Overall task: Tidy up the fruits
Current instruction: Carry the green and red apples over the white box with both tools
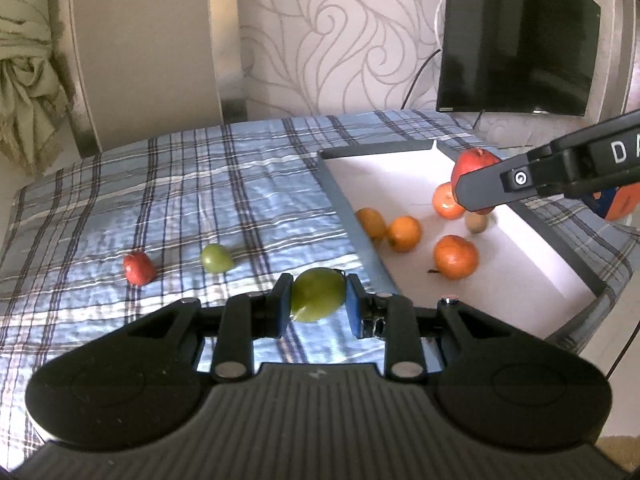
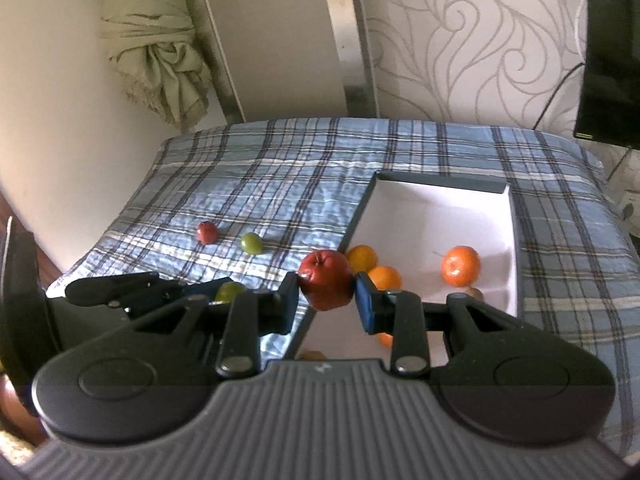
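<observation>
Glossy red apple (image 2: 326,280), dimpled top

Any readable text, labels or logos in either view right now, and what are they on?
"D" then part of a second letter, cut off by the frame edge: white print on the right hand-held gripper body, left wrist view.
A small embossed mark on each camera's own gripper housing: too small to read.
Nothing readable on the fruits, the tray or the TV.

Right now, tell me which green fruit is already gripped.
The larger green fruit, clamped in the left gripper. The smaller green fruit lies loose on the plaid cloth beside a small red fruit.
</observation>
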A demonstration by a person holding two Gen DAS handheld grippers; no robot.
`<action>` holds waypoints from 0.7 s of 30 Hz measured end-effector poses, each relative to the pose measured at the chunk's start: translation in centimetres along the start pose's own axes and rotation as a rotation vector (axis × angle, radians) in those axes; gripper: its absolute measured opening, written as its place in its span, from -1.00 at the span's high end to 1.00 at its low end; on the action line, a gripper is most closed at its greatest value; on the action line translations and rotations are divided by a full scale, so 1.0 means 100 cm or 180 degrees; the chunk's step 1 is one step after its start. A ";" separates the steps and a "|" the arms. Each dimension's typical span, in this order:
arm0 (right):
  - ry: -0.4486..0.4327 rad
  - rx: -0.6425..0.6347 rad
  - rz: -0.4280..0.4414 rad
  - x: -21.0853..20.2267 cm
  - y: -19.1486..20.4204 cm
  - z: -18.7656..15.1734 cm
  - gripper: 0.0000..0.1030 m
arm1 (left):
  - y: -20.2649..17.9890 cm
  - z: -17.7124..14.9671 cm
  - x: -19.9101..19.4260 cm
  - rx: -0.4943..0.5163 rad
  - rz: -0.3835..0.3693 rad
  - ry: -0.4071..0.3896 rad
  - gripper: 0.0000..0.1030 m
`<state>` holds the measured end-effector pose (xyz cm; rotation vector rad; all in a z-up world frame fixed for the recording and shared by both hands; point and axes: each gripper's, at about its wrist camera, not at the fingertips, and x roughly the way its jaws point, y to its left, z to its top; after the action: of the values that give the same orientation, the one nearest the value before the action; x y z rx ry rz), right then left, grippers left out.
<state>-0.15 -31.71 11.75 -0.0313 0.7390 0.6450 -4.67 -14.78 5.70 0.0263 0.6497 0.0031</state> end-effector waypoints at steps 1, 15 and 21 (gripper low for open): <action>-0.0010 0.0006 -0.0013 -0.003 -0.002 -0.001 0.35 | -0.002 0.000 -0.001 0.0005 -0.0003 -0.0014 0.37; -0.0111 0.0081 -0.0092 -0.021 -0.020 -0.009 0.35 | -0.027 0.006 -0.004 0.0179 -0.0056 -0.0086 0.37; -0.0131 0.0228 -0.0116 -0.024 -0.034 -0.014 0.35 | -0.036 0.015 0.002 0.0294 -0.0092 -0.0059 0.37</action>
<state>-0.42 -36.09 11.59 0.0343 0.7198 0.5823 -3.61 -18.46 6.69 0.1059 0.6313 -0.0549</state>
